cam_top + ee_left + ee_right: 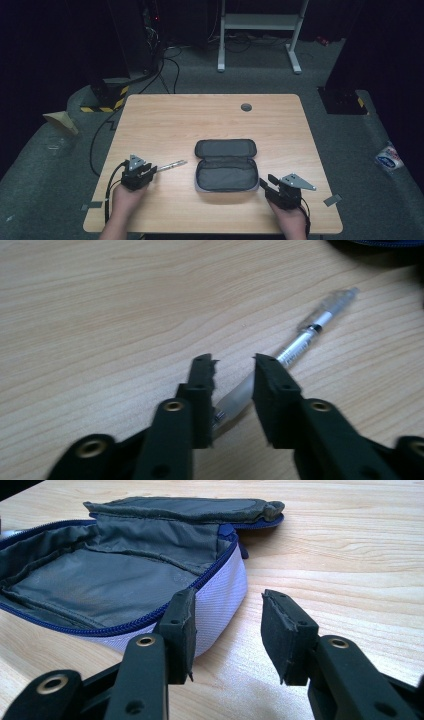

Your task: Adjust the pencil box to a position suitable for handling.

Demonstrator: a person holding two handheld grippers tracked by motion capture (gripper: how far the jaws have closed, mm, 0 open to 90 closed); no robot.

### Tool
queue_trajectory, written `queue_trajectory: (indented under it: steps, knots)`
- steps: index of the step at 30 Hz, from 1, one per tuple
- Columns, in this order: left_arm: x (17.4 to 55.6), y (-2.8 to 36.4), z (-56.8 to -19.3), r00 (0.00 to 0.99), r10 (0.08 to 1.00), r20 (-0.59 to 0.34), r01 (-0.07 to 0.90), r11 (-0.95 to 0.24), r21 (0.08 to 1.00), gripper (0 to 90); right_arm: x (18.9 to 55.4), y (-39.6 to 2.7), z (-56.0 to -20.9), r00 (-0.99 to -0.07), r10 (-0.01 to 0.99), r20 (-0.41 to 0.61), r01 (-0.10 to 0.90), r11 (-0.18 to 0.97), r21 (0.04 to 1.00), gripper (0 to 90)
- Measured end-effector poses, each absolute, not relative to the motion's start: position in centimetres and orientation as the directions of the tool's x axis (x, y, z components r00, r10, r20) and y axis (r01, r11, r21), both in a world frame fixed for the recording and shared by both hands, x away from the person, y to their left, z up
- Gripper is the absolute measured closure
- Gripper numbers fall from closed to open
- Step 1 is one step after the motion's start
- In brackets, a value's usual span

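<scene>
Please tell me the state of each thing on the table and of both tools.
Pencil case: unzipped, lid folded back, inside bare.
Pen: lying flat on the table, one end between the left tool's jaws.
Left tool: jaws apart around the pen.
Right tool: open, holding nothing, beside the case.

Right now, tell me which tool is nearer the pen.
Left. The left tool straddles the pen; the right tool sits beyond the open pouch.
</scene>
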State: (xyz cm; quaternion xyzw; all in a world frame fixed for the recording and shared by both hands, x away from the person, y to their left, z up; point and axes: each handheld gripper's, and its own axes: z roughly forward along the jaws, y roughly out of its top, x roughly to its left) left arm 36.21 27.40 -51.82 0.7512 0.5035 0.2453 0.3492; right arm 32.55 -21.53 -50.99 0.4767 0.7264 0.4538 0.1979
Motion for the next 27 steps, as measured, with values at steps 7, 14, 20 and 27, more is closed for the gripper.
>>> queue_trajectory:
  steps: [7,14,20,27]
  knots:
    - [36.8,27.4,-52.5,0.402,0.915,0.012,0.588,-0.269,0.763,51.4,32.5,-21.5,-51.0,-0.468,0.871,0.15,0.516,0.132,0.846,56.8]
    - [36.9,27.3,-52.6,0.422,0.906,-0.022,0.596,-0.26,0.759,55.2,32.6,-21.3,-51.1,-0.474,0.868,0.15,0.519,0.138,0.844,56.6]
    - [36.4,26.7,-52.5,0.465,0.886,-0.008,0.585,-0.3,0.754,71.8,32.6,-21.4,-51.1,-0.473,0.868,0.151,0.518,0.135,0.844,56.5]
    - [35.0,25.6,-52.2,0.482,0.876,-0.017,0.597,-0.315,0.738,77.5,32.5,-21.5,-51.0,-0.47,0.869,0.153,0.519,0.132,0.844,56.5]
